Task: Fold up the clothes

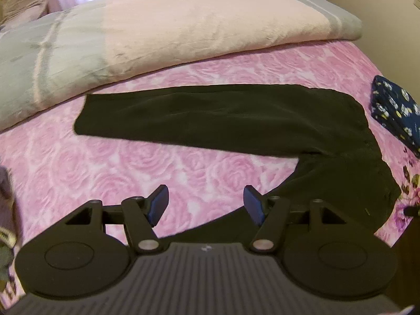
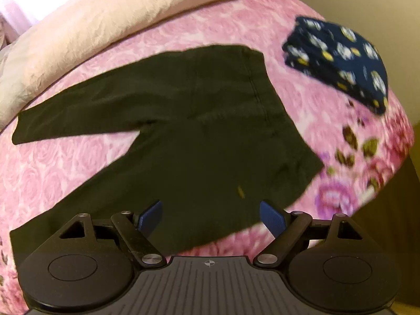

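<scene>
- Both tools hang over the bed with blue pads spread apart, gripping nothing: left tool (image 1: 206, 204), right tool (image 2: 210, 216).
- Black trousers (image 2: 183, 131) lie flat on the pink rose-patterned bedspread (image 1: 92, 162), legs splayed in a V, waistband toward the right edge.
- Just right of the waistband, apart from it, sits a folded navy floral garment (image 2: 341, 60).
- Beyond the trousers lies a folded pale pink and grey blanket (image 1: 157, 31).
</scene>
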Available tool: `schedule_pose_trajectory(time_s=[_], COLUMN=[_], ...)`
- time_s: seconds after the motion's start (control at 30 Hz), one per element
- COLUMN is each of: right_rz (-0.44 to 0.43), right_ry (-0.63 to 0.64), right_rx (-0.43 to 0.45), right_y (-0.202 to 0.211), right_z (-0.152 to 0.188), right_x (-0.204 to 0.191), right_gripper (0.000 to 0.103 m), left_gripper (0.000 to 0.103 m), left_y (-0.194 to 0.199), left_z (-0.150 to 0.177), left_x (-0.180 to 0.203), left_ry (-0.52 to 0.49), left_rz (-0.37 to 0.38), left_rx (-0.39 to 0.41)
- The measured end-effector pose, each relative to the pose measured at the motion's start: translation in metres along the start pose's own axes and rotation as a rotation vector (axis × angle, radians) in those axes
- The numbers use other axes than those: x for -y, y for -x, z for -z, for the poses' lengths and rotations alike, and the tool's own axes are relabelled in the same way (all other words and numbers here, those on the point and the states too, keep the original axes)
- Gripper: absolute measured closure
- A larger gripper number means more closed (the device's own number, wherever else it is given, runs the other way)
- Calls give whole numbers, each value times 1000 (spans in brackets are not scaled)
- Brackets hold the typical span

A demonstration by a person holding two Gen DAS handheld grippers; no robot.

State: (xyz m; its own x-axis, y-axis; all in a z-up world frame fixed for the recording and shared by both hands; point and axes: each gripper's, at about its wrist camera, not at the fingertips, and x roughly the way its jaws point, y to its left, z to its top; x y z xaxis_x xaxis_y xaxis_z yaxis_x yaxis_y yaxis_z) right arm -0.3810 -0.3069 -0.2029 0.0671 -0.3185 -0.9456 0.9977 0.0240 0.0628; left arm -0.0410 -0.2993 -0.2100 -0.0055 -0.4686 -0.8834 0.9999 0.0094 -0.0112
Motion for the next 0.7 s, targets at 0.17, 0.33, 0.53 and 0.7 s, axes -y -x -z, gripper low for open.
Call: schedule_pose_trajectory(time_s=[0.17, 0.33, 0.53, 0.7], right_rz=[7, -10, -40, -97], right_ry=[30, 21, 103, 253], right_rx=[31, 25, 43, 150], right_y=[-37, -100, -173, -208], right_z=[-28, -60, -104, -165], right_x=[5, 11, 25, 40], right_gripper=[19, 19, 19, 19], left_gripper=[44, 44, 45, 46], left_y=[-35, -93, -166, -221], left_z=[-8, -13, -45, -95], left_x=[2, 4, 1, 2], left_ry=[-21, -48, -135, -283], left_rz=[14, 22, 51, 75], left_rx=[15, 11, 73, 150])
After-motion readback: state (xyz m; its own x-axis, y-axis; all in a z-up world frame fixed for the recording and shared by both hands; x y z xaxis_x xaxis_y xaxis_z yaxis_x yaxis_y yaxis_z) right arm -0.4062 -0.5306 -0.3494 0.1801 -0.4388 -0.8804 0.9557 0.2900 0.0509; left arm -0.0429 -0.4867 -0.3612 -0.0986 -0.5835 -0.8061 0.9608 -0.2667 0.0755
